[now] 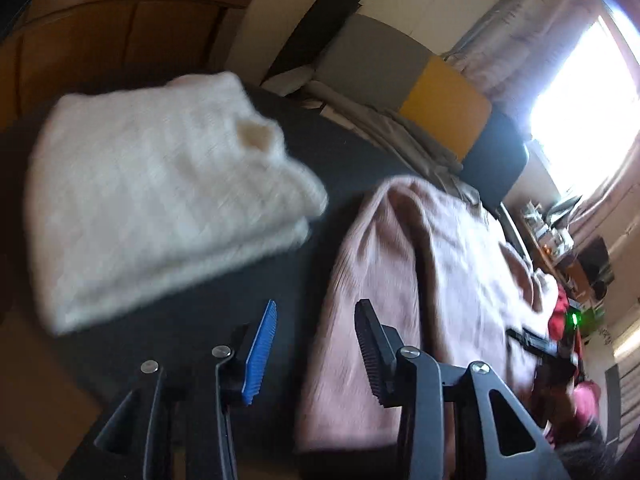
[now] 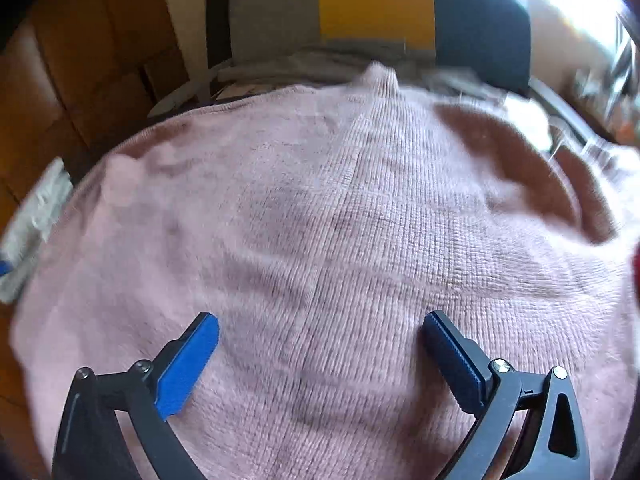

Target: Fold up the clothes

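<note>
**Gripper state: both open, nothing held**

The left gripper (image 1: 316, 344) is seen partly open, with nothing between its pads, above the dark surface (image 1: 352, 152) between a folded white knit (image 1: 160, 184) and the pink knit sweater (image 1: 400, 280). The right gripper (image 2: 320, 356) is spread wide just above the pink knit sweater (image 2: 320, 200), which is laid out flat. A colour-blocked cushion (image 2: 376, 4) is located behind.

Both wrist views look steeply down, sharing the pink sweater (image 2: 320, 220).
</note>
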Available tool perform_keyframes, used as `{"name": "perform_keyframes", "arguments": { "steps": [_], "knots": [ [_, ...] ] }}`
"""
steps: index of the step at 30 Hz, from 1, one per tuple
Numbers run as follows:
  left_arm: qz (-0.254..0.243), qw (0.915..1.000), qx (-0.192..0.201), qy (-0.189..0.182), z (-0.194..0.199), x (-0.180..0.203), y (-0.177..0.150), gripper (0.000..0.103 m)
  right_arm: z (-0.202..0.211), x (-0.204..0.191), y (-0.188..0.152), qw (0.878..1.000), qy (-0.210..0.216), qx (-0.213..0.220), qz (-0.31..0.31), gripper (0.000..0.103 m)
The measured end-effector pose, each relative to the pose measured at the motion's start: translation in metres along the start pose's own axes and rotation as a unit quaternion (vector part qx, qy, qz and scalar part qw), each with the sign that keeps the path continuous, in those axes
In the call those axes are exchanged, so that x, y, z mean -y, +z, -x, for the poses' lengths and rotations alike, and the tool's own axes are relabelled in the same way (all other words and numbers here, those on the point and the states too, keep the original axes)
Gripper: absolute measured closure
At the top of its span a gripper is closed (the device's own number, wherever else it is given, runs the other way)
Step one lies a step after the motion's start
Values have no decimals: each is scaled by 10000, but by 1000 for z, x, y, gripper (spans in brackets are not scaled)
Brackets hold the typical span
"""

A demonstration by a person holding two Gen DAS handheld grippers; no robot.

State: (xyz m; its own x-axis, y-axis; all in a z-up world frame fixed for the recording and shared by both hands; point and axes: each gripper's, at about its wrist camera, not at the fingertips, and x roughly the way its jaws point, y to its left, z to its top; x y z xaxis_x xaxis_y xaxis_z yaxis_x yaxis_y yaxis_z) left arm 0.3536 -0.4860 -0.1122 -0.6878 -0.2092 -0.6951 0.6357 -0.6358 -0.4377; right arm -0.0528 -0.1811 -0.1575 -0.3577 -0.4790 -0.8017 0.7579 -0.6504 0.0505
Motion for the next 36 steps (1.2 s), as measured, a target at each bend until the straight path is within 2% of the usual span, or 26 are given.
{"name": "perform_keyframes", "arguments": {
  "steps": [2,4,6,8,11,12,13,14,15,18,20,23,26,29,32,36],
  "knots": [
    [-83,9996,-118,-252,5,-1,-20,54,-2,-9,-3,9995,-248,1,179,0],
    [-130,9986,-318,-391,-4,4,-30,52,-5,-10,-3,9994,-295,-21,163,0],
    [-132,9982,-430,-402,-19,7,-33,52,-5,-8,-2,9996,-239,2,124,0],
    [-181,9980,-567,-196,-39,11,-32,52,-4,-6,-2,9998,-186,36,85,0],
    [-366,9978,-528,-148,-49,26,-30,54,-4,-6,-2,9997,-203,59,99,0],
    [-451,9973,-581,-8,-53,31,-30,60,-4,-6,-2,9997,-207,64,101,0],
    [-605,9962,-612,124,-57,38,-26,73,-4,-6,-2,9997,-211,70,102,0],
    [-613,9960,-647,66,-58,41,-22,97,-4,-6,-2,9997,-215,76,104,0],
    [-618,9958,-683,3,-60,45,-17,97,-5,-5,-1,9997,-218,78,106,0],
    [-914,9956,-174,76,-42,58,14,97,-1,-8,-5,9996,-239,88,92,0],
    [-910,9957,164,24,-25,60,41,97,-1,-6,-4,9996,-229,86,112,0],
    [-1034,9927,609,133,9,57,89,97,-1,-7,-4,9996,-225,90,109,0],
    [-1198,9891,724,455,26,50,124,97,-1,-5,-3,9997,-207,95,123,0],
    [-1270,9865,532,881,23,36,148,97,0,-5,-3,9997,-205,106,116,0],
    [-1165,9848,252,1267,0,20,167,98,0,-5,-3,9997,-203,108,111,0],
    [-1013,9748,58,1985,-23,-5,181,97,0,-5,-3,9997,-204,106,102,0]
  ]
}}
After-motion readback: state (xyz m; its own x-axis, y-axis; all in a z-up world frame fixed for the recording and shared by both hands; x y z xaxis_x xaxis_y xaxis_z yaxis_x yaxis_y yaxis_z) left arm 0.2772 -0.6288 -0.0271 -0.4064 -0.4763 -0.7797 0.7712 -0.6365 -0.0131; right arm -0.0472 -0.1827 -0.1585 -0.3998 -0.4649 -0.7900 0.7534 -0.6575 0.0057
